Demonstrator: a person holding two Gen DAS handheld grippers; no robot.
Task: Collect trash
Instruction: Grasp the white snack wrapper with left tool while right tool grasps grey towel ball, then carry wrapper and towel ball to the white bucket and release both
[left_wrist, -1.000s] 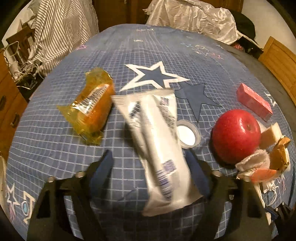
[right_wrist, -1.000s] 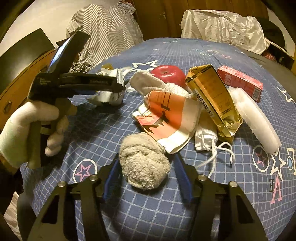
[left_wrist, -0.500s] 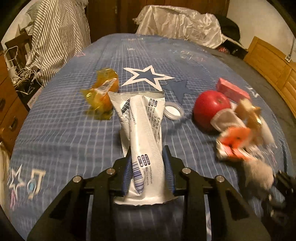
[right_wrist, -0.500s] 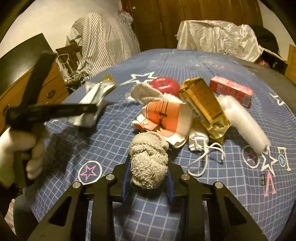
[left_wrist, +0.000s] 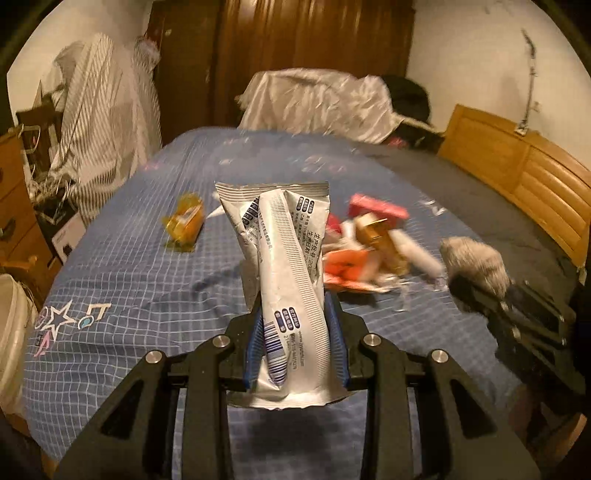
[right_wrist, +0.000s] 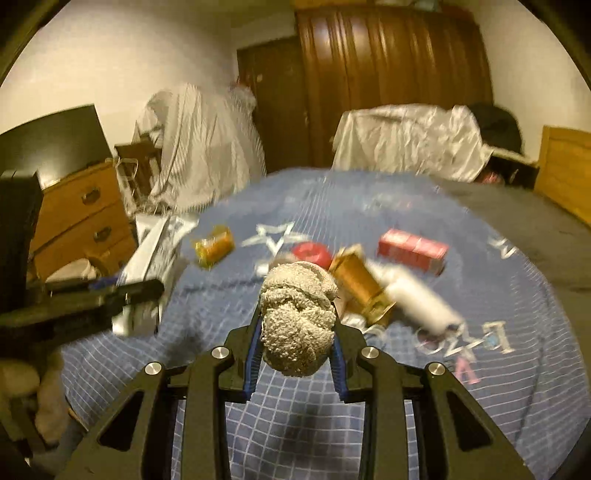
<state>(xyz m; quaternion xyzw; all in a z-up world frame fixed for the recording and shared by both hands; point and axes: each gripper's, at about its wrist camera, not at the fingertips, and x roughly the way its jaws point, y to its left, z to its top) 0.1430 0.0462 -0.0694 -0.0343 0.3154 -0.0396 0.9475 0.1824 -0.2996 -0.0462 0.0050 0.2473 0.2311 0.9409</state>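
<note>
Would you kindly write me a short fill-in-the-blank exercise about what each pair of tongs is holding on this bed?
1. The left tongs are shut on a silver-white foil ____.
2. The right tongs are shut on a balled grey ____.
3. The orange-yellow plastic packet lies on a blue checked bedspread printed with ____.
4. The flat rectangular carton beyond the pile is ____.

Missing words: wrapper; towel; stars; pink

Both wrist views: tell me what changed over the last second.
The left gripper closed on the silver wrapper and lifted it off the bed. The right gripper closed on the balled towel and raised it too. The orange packet, pink box and apple stayed put.
</note>
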